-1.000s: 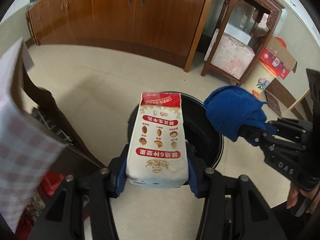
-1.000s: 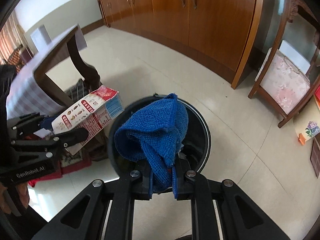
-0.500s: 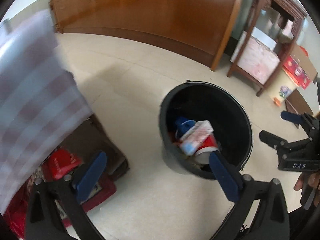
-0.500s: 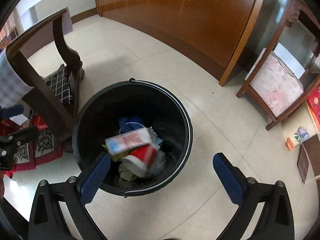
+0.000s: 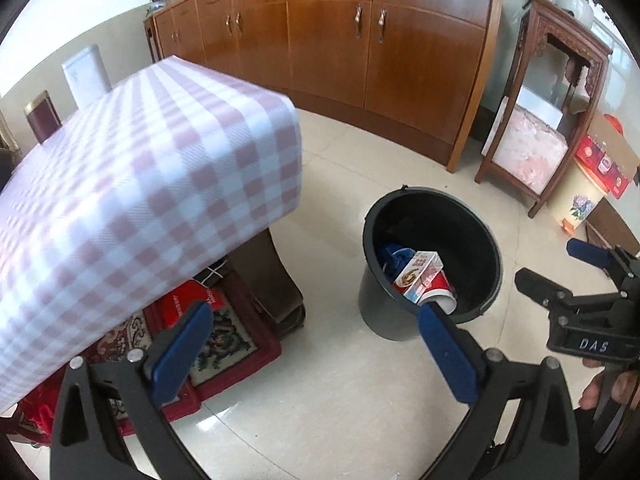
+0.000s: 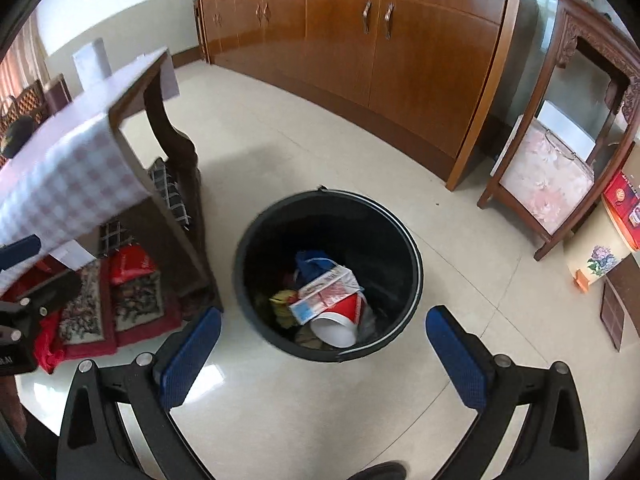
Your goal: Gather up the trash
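A black round bin (image 6: 408, 240) (image 5: 476, 216) stands on the tiled floor. Inside it lie a red-and-white milk carton (image 6: 326, 294) (image 5: 418, 274), a red paper cup (image 6: 340, 320) (image 5: 438, 292) and a blue cloth (image 6: 310, 264) (image 5: 390, 256) among other scraps. My right gripper (image 6: 320, 348) hangs above the bin's near rim, open, nothing between its blue pads. My left gripper (image 5: 316, 344) is open and empty too, held left of the bin over the floor. The right gripper (image 5: 560, 276) also shows at the right edge of the left wrist view.
A table with a pink checked cloth (image 5: 140, 184) (image 6: 68, 176) stands left of the bin, with red patterned mats (image 5: 224, 340) and bags under it. Wooden cabinets (image 6: 400, 48) line the far wall. A carved stand (image 6: 560, 152) and boxes (image 5: 604, 164) are at the right.
Both grippers opened and let go: the carton and the blue cloth dropped into the bin. The left gripper then drew back to the left and up, bringing the table top into view.
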`<state>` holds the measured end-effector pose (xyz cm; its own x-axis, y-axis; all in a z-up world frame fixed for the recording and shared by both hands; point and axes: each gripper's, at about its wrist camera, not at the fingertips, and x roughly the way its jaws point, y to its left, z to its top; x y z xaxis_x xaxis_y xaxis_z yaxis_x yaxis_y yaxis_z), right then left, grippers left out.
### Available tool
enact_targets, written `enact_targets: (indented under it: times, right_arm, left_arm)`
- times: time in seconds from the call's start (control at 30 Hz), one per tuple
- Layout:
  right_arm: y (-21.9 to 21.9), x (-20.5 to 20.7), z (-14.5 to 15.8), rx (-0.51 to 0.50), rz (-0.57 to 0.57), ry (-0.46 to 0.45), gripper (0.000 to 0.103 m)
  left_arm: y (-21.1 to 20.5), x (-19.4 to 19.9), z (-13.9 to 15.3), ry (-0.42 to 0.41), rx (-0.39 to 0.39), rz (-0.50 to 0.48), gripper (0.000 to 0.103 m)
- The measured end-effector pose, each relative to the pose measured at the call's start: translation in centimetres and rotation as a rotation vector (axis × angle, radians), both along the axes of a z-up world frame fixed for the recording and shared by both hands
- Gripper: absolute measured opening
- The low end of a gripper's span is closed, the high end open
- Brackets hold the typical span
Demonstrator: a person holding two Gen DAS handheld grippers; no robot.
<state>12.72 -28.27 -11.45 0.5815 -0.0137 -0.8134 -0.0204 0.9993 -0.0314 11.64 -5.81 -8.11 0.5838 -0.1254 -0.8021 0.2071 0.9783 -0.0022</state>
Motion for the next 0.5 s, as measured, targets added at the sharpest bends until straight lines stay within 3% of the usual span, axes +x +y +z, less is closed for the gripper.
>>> enact_targets:
  times: [0.23, 0.5]
  right_arm:
    - [1.0, -3.7, 4.2, 0.029, -0.045, -0.052, 0.103]
    - [1.4, -6.2, 8.9, -0.009, -0.032, -0.117, 0.103]
  left_arm:
    - [-0.2, -2.0, 3.1, -0.080, -0.016, 0.008, 0.103]
    - [0.4, -4.2, 6.6, -0.136, -0.037, 0.027, 0.103]
